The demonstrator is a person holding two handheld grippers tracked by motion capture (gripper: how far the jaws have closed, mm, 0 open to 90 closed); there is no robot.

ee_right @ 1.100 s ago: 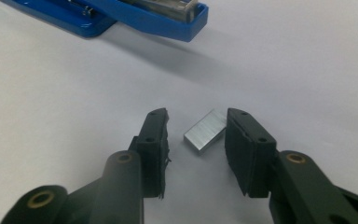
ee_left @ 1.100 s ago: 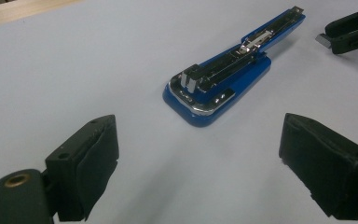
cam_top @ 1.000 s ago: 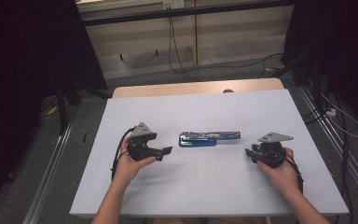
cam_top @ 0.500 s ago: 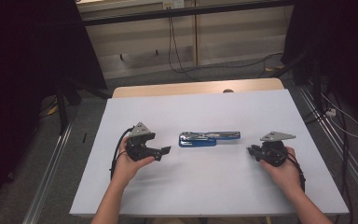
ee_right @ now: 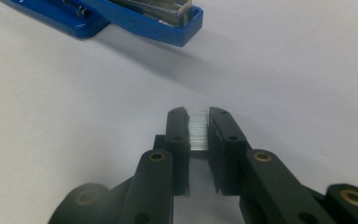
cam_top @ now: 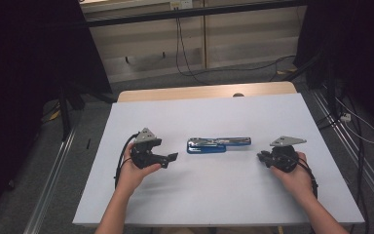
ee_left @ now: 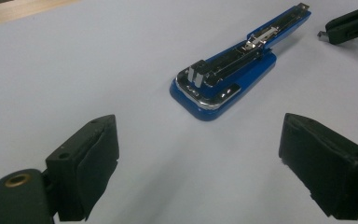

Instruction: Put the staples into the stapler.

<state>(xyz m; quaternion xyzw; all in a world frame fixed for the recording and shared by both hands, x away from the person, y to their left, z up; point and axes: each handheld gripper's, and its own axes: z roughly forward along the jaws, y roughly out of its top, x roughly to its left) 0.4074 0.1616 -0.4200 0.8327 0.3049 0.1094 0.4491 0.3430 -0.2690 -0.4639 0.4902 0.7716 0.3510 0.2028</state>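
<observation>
From the high view, a blue stapler (cam_top: 217, 144) lies opened flat at the middle of a white surface (cam_top: 224, 195), between a left claw (cam_top: 169, 158) and a right claw (cam_top: 263, 158), each held in a hand and apart from it. Grey floor, cables and pale wall panels lie beyond. No writing can be read.

In the left gripper view, the left claw (ee_left: 205, 168) stands spread wide, the stapler (ee_left: 233, 74) ahead of it.

In the right gripper view, the right claw (ee_right: 198, 122) pinches a strip of staples (ee_right: 198, 130), the stapler's end (ee_right: 140, 21) just beyond.
</observation>
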